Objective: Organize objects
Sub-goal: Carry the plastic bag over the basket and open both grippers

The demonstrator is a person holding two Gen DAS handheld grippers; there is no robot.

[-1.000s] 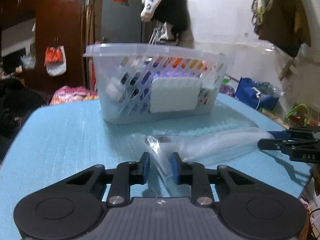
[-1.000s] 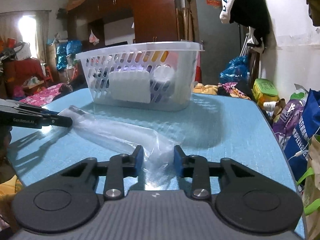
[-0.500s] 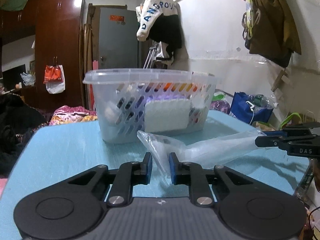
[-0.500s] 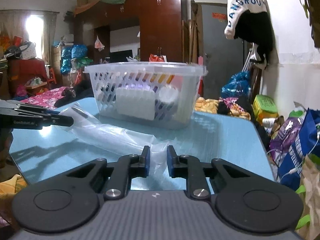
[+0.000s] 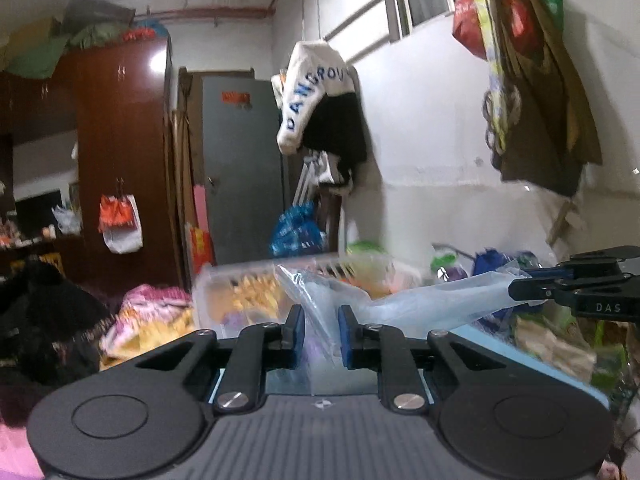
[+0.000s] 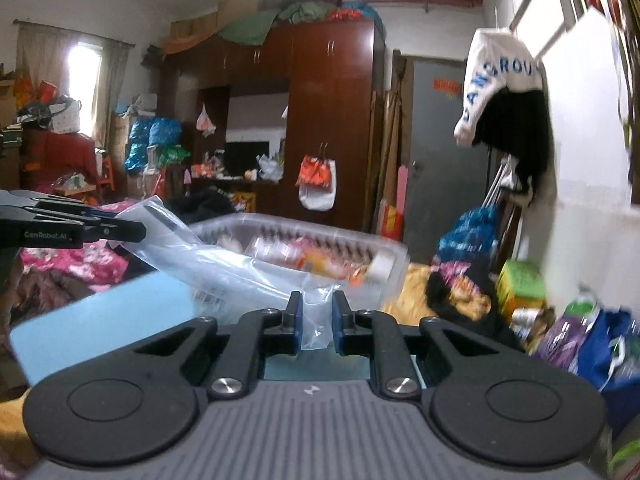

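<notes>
A clear plastic bag (image 5: 416,304) hangs stretched between my two grippers, lifted above the blue table (image 6: 100,320). My left gripper (image 5: 321,336) is shut on one end of the bag. My right gripper (image 6: 317,322) is shut on the other end (image 6: 316,320). The right gripper also shows at the right edge of the left wrist view (image 5: 576,288), and the left gripper at the left edge of the right wrist view (image 6: 72,228). A clear slotted basket (image 6: 304,248) with several items stands on the table behind the bag; it also shows in the left wrist view (image 5: 240,292).
The table's blue edge (image 5: 520,360) runs below the bag. Around the table are a brown wardrobe (image 6: 328,120), a grey door (image 5: 240,168), hanging clothes (image 5: 320,112), and bags and clutter on the floor (image 6: 520,292).
Both grippers closed on the bag's ends and lifted it off the table. Both views now look higher, over the basket's rim.
</notes>
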